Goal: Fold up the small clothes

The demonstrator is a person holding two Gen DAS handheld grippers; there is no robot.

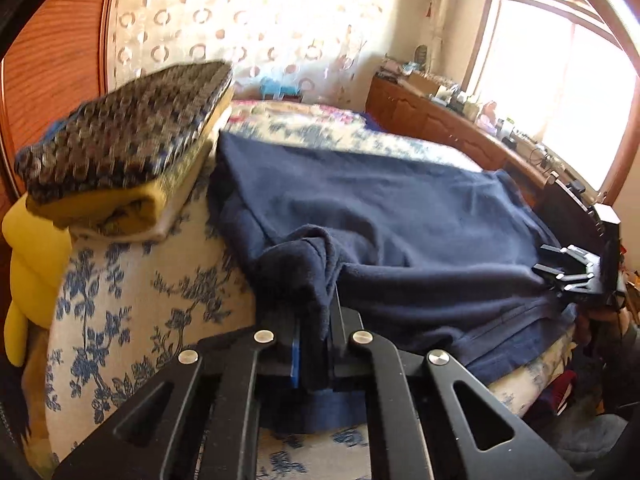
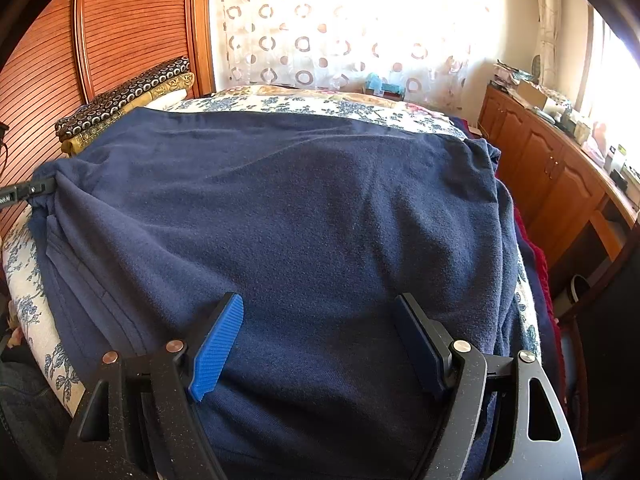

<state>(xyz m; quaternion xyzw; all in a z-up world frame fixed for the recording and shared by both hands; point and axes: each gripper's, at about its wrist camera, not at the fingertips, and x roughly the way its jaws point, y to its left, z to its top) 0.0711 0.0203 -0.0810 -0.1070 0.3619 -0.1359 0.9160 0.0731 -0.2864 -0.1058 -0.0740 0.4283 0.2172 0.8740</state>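
Left tongs (image 1: 316, 344) pinch a bunched edge of the navy garment (image 2: 280, 208) spread beneath the wide-spread right tongs (image 2: 320, 344); fold just starting, right side likely needs gripping next.

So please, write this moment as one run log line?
left gripper: shut on garment edge | right gripper: open over garment | garment: spread on bed, not folded
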